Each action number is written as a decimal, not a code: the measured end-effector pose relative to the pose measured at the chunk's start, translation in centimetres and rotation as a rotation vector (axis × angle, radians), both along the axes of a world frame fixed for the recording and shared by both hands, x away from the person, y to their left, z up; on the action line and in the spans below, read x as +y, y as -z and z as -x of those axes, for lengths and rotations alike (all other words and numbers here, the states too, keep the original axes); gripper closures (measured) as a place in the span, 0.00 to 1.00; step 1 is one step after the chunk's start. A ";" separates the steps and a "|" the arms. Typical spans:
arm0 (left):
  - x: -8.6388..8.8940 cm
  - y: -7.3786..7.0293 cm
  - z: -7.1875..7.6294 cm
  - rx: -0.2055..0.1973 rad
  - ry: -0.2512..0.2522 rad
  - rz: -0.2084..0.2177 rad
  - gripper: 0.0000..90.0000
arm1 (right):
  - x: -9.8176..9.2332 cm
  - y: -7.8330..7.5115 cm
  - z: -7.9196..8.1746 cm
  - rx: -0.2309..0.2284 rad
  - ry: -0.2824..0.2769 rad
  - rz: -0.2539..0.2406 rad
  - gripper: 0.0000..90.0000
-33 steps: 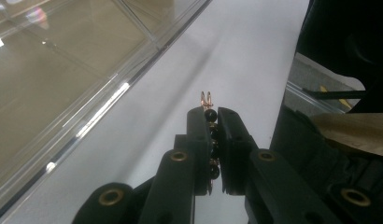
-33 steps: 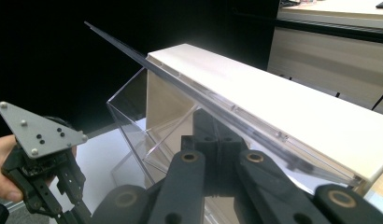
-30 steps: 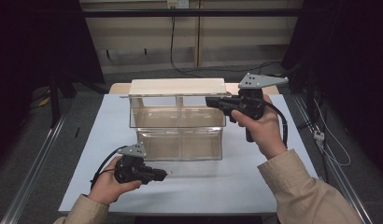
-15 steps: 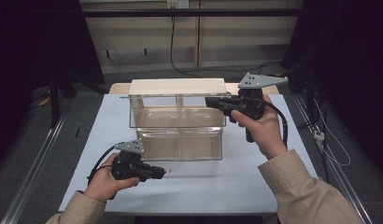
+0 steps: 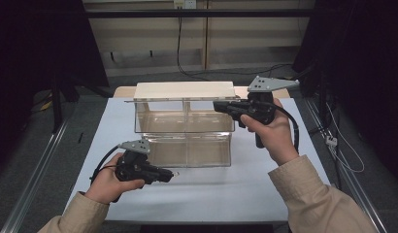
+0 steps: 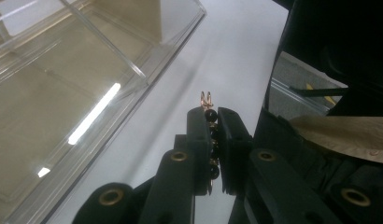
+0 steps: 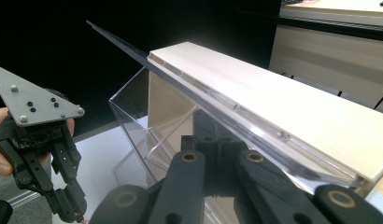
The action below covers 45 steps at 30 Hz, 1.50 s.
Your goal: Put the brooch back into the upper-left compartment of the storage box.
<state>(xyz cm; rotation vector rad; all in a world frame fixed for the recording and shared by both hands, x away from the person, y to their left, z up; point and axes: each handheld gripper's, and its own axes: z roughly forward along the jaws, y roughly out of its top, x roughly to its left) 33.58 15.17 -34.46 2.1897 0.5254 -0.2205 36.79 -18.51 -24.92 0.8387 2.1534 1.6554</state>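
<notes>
left tool (image 6: 212,122): shut on a beaded earring (image 6: 208,103), now lifted a bit off the surface (image 5: 211,194), at 7 o'clock of the clear box (image 5: 185,131)
right tool (image 5: 217,105): clamped on the box lid (image 7: 189,86), holding it up, hasn't moved
meaning: prob earring goes in next

Table (image 5: 120,91) under a white sheet (image 5: 265,189), clear plastic compartment box (image 5: 187,145) standing on the sheet

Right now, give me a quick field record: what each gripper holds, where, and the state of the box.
left gripper: shut on a small beaded earring, gold hook past the jaw tips
left position: in front of the clear box, above the white table
right gripper: shut on the clear lid, holding it raised
box: open, compartments look empty
</notes>
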 end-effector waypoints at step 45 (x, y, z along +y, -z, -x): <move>0.1 -5.2 -1.5 -0.051 0.019 -0.017 0.94 | 0.0 -0.2 0.0 0.001 0.003 0.009 1.00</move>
